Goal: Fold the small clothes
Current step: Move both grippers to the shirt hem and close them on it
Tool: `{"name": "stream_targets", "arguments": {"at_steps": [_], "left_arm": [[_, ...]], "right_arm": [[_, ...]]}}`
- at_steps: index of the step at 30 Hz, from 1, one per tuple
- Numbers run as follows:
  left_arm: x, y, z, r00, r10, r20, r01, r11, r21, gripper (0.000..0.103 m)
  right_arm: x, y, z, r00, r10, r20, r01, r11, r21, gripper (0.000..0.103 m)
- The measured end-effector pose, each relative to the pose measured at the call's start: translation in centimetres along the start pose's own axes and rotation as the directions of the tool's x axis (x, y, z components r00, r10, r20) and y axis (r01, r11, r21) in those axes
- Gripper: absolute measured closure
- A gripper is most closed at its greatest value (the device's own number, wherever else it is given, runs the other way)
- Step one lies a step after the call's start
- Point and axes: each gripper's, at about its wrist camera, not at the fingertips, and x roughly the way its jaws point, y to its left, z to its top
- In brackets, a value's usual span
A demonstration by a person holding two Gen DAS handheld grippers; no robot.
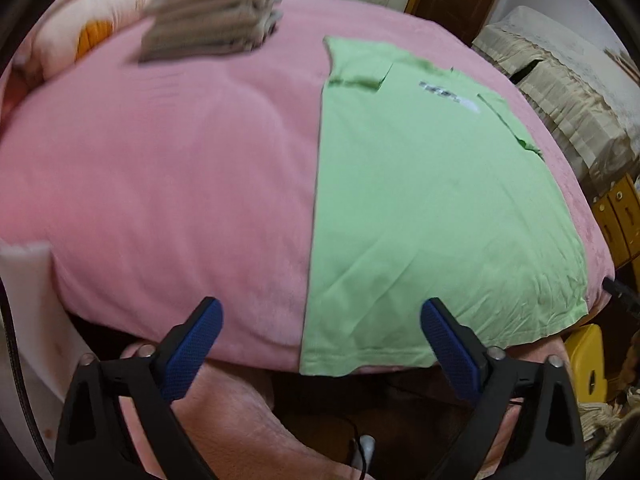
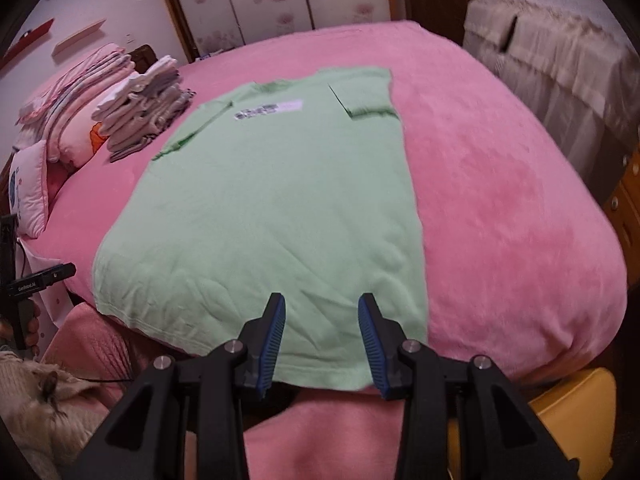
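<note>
Both claws hang spread and empty at the near edge of the bed; the left gripper (image 1: 320,344) has its blue ribbed pads wide apart, with the hem corner of the green T-shirt (image 1: 420,200) lying just ahead between them; the right gripper (image 2: 322,340) is parted more narrowly, its pads (image 2: 276,332) just above the hem directly in front of it, though whether they touch the cloth I cannot tell.

The shirt lies flat on the pink blanket (image 2: 520,200), stretching away from both claws, its sleeves apparently turned in along straight side edges, so I judge the lengthwise folds done and the crosswise fold to be the step in hand. The next move likely calls for each claw to close on its own hem corner, then carry the hem forward toward the collar without dragging the layers askew.

The shirt is thin, soft knit, lightly creased near the hem, with a small printed label far ahead by the neck; the blanket is plush and springy, likely to give under pressure; a stack of folded pale cloths (image 1: 212,8) sits far ahead to the left.
</note>
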Motion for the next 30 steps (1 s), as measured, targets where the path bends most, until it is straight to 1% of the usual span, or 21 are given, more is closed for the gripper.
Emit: {"name": "stream_targets", "arguments": {"at_steps": [3,6,9,11,13,16,19,22,23,24,25,27,30], "left_arm": [[1.4,1.1,-0.4,1.0,-0.009,-0.018,0.009,0.999,-0.035,0.007],[2.3,1.5,-0.8,0.999,-0.024,-0.028,0.023,0.999,-0.04,0.008],[3.2,1.3,-1.0,0.998,-0.037,-0.045,0.035,0.999,-0.028,0.012],[4.1,1.2,-1.0,0.996,-0.048,-0.071,0.046,0.999,-0.02,0.017],[5.0,1.3,-1.2,0.993,-0.06,-0.098,0.058,0.998,-0.023,0.018],[5.8,1.3,-1.2,0.991,-0.077,-0.111,0.074,0.997,-0.032,0.018],[6.3,1.5,-1.3,0.989,-0.094,-0.116,0.09,0.995,-0.041,0.018],[6.5,1.7,-1.7,0.986,-0.105,-0.126,0.101,0.994,-0.039,0.019],[6.5,1.7,-1.8,0.986,-0.105,-0.129,0.101,0.994,-0.035,0.021],[6.5,1.7,-2.0,0.987,-0.096,-0.131,0.093,0.995,-0.028,0.024],[6.4,1.8,-2.1,0.987,-0.093,-0.132,0.09,0.996,-0.026,0.027],[6.3,2.0,-2.4,0.987,-0.097,-0.13,0.093,0.995,-0.035,0.029],[6.1,2.1,-2.5,0.985,-0.105,-0.135,0.1,0.994,-0.041,0.034]], "right_arm": [[1.0,-2.0,-1.3,0.999,-0.008,-0.031,0.009,1.0,0.028,0.065],[2.1,-4.1,-2.4,0.998,-0.017,-0.063,0.022,0.997,0.078,0.065],[2.8,-5.7,-3.0,0.997,-0.01,-0.077,0.02,0.991,0.13,0.065],[3.2,-6.6,-3.3,0.997,0.001,-0.083,0.011,0.988,0.151,0.065],[3.4,-7.1,-3.5,0.996,0.026,-0.085,-0.011,0.986,0.169,0.065],[4.1,-8.1,-3.8,0.993,0.081,-0.087,-0.061,0.976,0.208,0.065],[4.8,-8.7,-3.9,0.984,0.144,-0.104,-0.115,0.963,0.244,0.065],[5.3,-8.3,-4.1,0.975,0.18,-0.128,-0.148,0.962,0.23,0.065],[5.3,-8.1,-4.2,0.974,0.185,-0.13,-0.153,0.963,0.223,0.066],[5.4,-8.0,-4.2,0.973,0.189,-0.133,-0.157,0.963,0.218,0.071],[5.4,-7.9,-4.2,0.97,0.199,-0.138,-0.166,0.962,0.216,0.079],[5.4,-7.8,-4.3,0.968,0.209,-0.14,-0.176,0.96,0.217,0.086],[5.3,-7.7,-4.3,0.967,0.212,-0.138,-0.18,0.961,0.212,0.094]]}}
